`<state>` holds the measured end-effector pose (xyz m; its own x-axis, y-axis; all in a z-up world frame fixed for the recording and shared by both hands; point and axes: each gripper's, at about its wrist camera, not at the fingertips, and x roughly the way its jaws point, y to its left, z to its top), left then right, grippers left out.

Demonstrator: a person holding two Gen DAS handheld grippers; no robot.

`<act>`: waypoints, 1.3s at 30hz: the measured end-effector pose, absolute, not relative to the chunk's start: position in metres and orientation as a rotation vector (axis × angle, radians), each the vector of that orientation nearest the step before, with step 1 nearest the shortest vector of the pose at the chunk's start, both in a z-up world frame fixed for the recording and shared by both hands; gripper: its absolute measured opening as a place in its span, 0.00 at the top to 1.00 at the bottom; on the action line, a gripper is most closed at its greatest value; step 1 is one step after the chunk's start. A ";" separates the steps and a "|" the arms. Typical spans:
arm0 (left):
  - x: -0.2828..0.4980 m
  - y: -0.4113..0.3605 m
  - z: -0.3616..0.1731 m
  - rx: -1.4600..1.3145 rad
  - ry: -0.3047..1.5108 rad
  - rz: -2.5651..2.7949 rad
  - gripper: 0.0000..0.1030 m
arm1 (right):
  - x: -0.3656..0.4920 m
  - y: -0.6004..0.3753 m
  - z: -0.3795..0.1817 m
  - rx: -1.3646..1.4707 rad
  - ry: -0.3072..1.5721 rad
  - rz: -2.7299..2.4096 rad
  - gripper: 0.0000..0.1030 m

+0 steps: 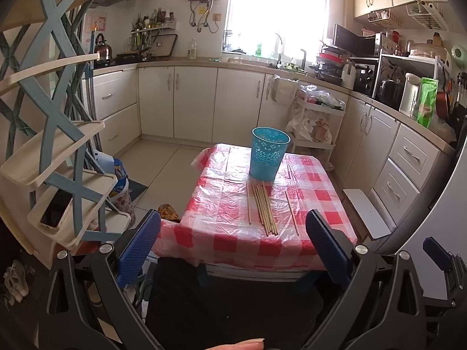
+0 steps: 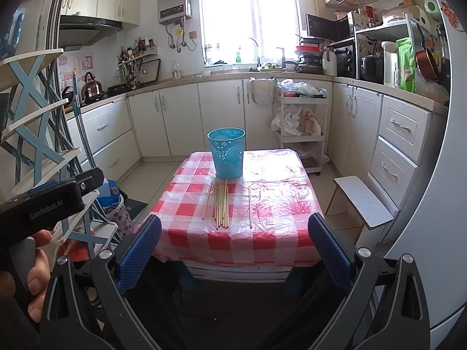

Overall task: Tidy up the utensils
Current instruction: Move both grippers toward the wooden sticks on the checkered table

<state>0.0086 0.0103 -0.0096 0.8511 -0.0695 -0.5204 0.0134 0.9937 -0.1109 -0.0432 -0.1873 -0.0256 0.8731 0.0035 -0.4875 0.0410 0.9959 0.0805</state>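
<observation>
Two grippers hang short of the near edge of a table (image 2: 262, 250) covered in red-and-white checked cloth, the left gripper (image 1: 233, 245) and the right gripper (image 2: 235, 246) each with blue-padded jaws spread wide and nothing between them. On that table a perforated blue bin (image 2: 227, 153) stands upright toward the far end, and just in front of it lies a bundle of wooden chopsticks (image 2: 221, 207), their far tips almost at its base. Single chopsticks lie apart to either side of the bundle, one to the left (image 2: 207, 205) and one to the right (image 2: 250, 207).
</observation>
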 end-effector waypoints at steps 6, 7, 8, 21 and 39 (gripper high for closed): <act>0.009 -0.001 -0.014 -0.100 0.580 -0.056 0.07 | -0.044 -0.196 -0.026 0.103 0.511 -0.054 0.06; 0.008 -0.003 -0.015 -0.097 0.585 -0.055 0.07 | -0.044 -0.198 -0.025 0.106 0.510 -0.057 0.06; 0.007 -0.004 -0.016 -0.097 0.589 -0.056 0.07 | -0.044 -0.199 -0.026 0.107 0.510 -0.059 0.06; -0.012 -0.018 -0.024 -0.072 0.612 -0.107 0.08 | -0.045 -0.210 -0.026 0.125 0.500 -0.094 0.06; 0.004 0.007 -0.025 -0.127 0.594 -0.044 0.08 | -0.043 -0.206 -0.028 0.115 0.499 -0.084 0.06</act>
